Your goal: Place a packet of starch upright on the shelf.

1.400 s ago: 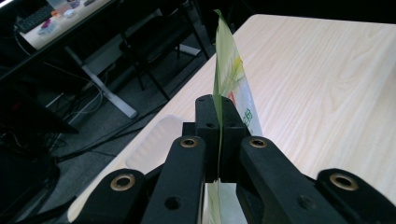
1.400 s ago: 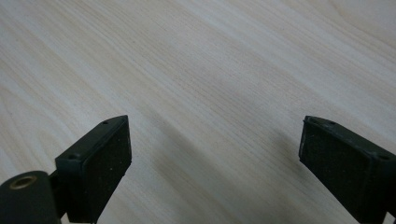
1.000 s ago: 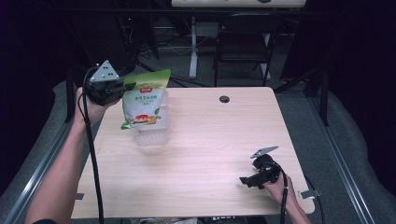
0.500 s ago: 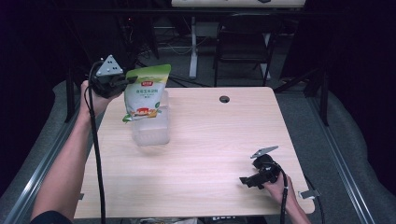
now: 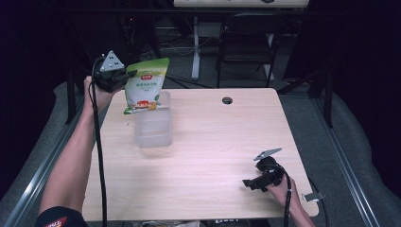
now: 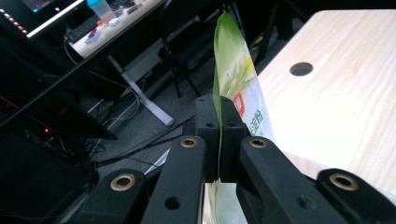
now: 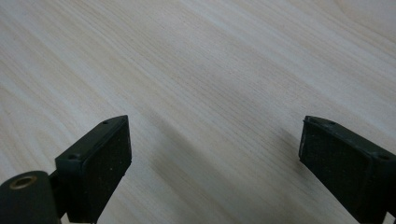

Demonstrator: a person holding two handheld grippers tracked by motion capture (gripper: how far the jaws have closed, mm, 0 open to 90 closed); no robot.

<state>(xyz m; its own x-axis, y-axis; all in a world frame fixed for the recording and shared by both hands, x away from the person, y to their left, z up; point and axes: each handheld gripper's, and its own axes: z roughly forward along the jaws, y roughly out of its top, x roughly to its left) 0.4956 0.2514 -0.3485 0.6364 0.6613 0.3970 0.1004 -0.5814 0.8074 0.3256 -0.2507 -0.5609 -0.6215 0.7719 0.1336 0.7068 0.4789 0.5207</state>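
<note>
A green and white snack bag hangs upright in the air, pinched at its top left corner by my left gripper. In the left gripper view the bag is seen edge-on, clamped between the closed pads. A clear plastic container stands on the table directly below the bag, which overlaps the container's far rim. My right gripper lies low on the table near the front right corner. Its pads stand wide apart over bare wood, with nothing between them.
The light wooden table has a round cable hole near its far edge. Behind the table stand a dark chair and a white desk leg. Black cables trail from both grippers.
My left gripper has carried the bag to the right and slightly down, from left of the container to over it. The right gripper has stayed still.
</note>
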